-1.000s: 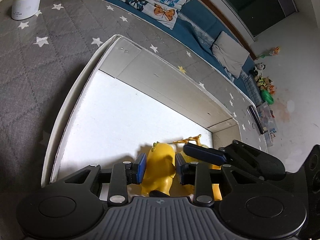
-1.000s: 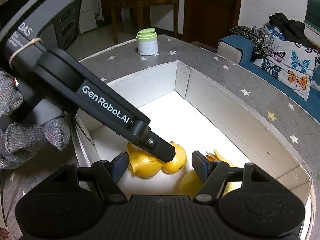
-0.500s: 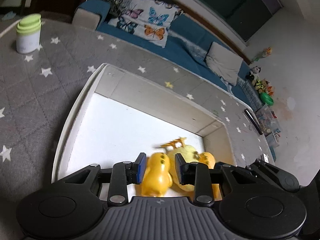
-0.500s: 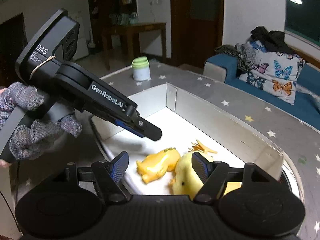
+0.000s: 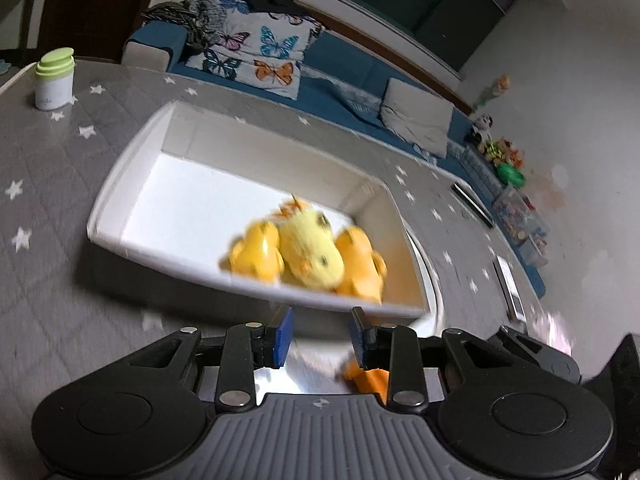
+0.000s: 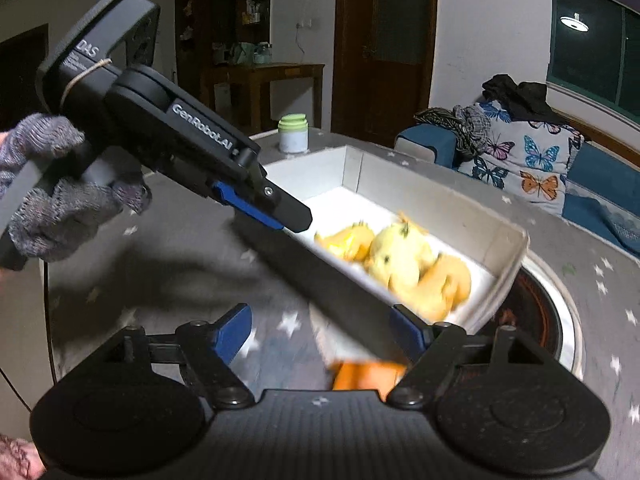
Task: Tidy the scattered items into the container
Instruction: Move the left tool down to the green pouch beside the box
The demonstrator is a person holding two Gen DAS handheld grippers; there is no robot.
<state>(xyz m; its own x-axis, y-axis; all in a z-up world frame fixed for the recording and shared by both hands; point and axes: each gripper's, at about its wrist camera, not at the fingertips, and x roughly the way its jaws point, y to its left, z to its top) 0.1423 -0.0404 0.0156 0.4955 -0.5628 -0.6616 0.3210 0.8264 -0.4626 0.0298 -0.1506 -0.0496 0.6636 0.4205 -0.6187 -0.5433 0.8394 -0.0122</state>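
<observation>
Both grippers are now out of the white box (image 5: 132,204), a change from a second ago, when each hung low inside it over the yellow toys. The left gripper (image 5: 320,336) sits just outside the box's near wall, its blue pads (image 5: 285,335) spread apart with nothing between them; a second ago those pads flanked a yellow duck on the box floor. The right gripper (image 6: 320,332) is likewise back from the box, fingers spread wide and empty.

Inside the box, three toys lie bunched at the end nearest the round burner recess (image 6: 556,320): a pale plush chick (image 5: 310,250) in the middle, with a glossy yellow duck (image 5: 256,254) touching one side and an orange-yellow duck (image 5: 360,266) touching the other. Motion blur softens all three.

An orange object (image 6: 366,376) shows outside the box, just beside its near wall and low between the right gripper's fingers; blur hides what it is. It is probably the next item to collect, so the tidying looks well advanced but not finished. A green-lidded jar (image 5: 54,80) stands well beyond the box's far end on the grey star-patterned tablecloth (image 5: 48,184).
</observation>
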